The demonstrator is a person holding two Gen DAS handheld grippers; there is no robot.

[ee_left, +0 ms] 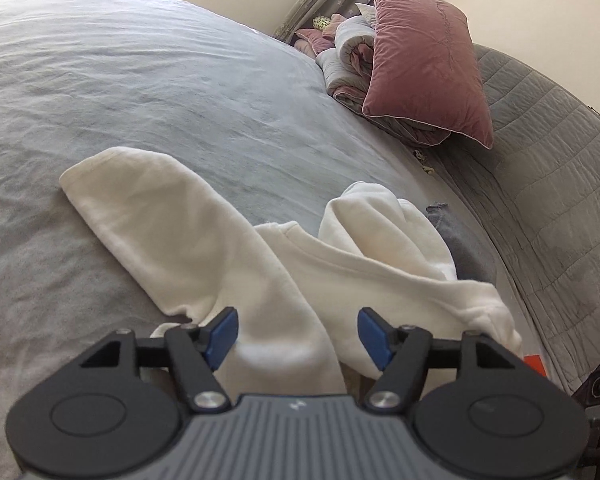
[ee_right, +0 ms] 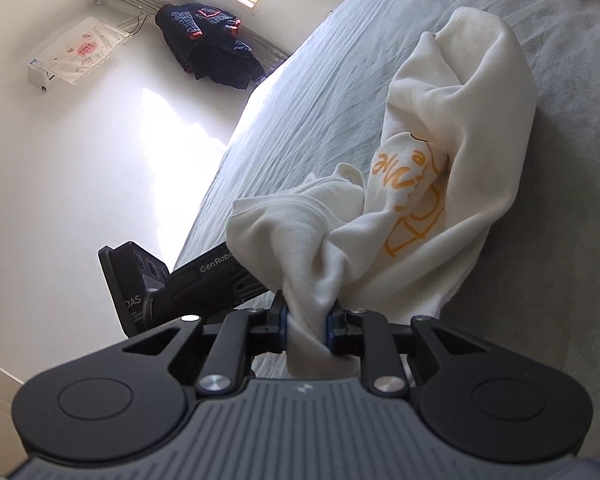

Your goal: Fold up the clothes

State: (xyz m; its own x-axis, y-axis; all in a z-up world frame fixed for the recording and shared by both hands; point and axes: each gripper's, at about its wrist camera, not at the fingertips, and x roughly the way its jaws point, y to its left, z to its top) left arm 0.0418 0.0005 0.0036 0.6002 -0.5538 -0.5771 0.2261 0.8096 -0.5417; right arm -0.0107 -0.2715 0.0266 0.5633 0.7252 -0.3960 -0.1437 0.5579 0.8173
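Note:
A cream sweatshirt (ee_left: pixel 204 240) lies crumpled on the grey bed sheet (ee_left: pixel 140 92), one sleeve stretched out to the left. My left gripper (ee_left: pixel 298 334) is open just over the cloth, blue pads (ee_left: pixel 222 336) spread wide with fabric below them. In the right wrist view the same sweatshirt (ee_right: pixel 440 160) shows an orange print (ee_right: pixel 412 196) and is bunched up. My right gripper (ee_right: pixel 306 326) is shut on a twisted edge of the sweatshirt. The body of the left gripper (ee_right: pixel 188 280) shows just left of that bunch.
A pink pillow (ee_left: pixel 424 60) and a folded quilt (ee_left: pixel 348 64) sit at the head of the bed, against a grey quilted headboard (ee_left: pixel 548 168). A grey garment (ee_left: pixel 452 236) lies beside the sweatshirt. Dark clothes (ee_right: pixel 208 44) hang on the far wall, across a white floor (ee_right: pixel 100 160).

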